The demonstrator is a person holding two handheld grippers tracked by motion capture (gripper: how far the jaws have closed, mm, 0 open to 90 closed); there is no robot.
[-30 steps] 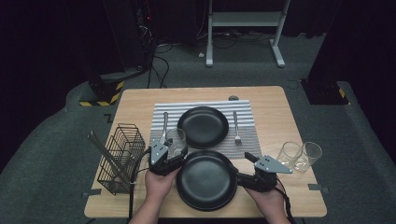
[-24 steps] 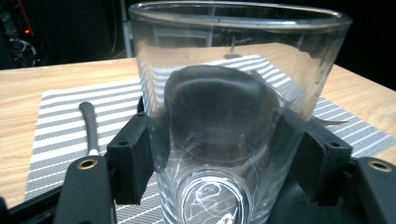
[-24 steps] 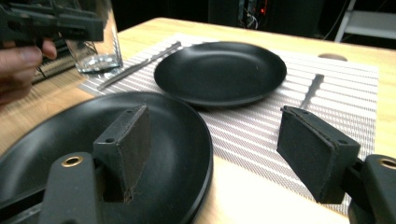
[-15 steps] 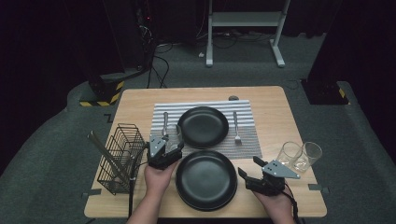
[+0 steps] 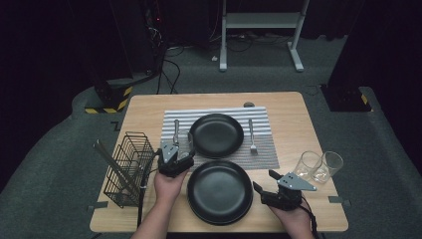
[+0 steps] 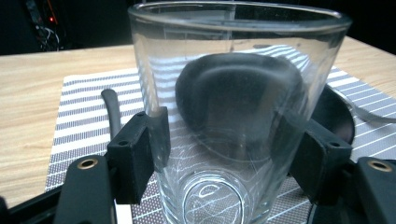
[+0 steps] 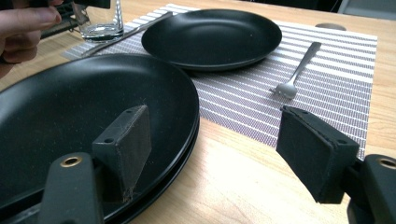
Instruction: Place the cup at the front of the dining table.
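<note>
Nearest the person, a stack of black plates [image 5: 219, 191] is seen on the wooden table [image 5: 318, 209] at the 6 o'clock edge. At about 4 o'clock the right gripper [image 7: 212, 154] is held low beside the stack, its jaws spread wide with nothing between them; one pad hangs over the plate rim, the other over bare wood.

At about 9 o'clock from the stack, the left gripper [image 6: 229, 149] is clamped on a clear glass [image 6: 238, 112]: both pads are pressed against the lower wall from either side. The glass is held upright, its long axis vertical and its mouth pointing up, over the near left part of the striped placemat [image 5: 263, 149].

Beyond it, toward 12 o'clock, a knife [image 5: 175, 130] is laid lengthwise on the mat, then a single black plate [image 5: 217, 135] at the centre, with a fork [image 5: 252, 135] at its 3 o'clock side
</note>
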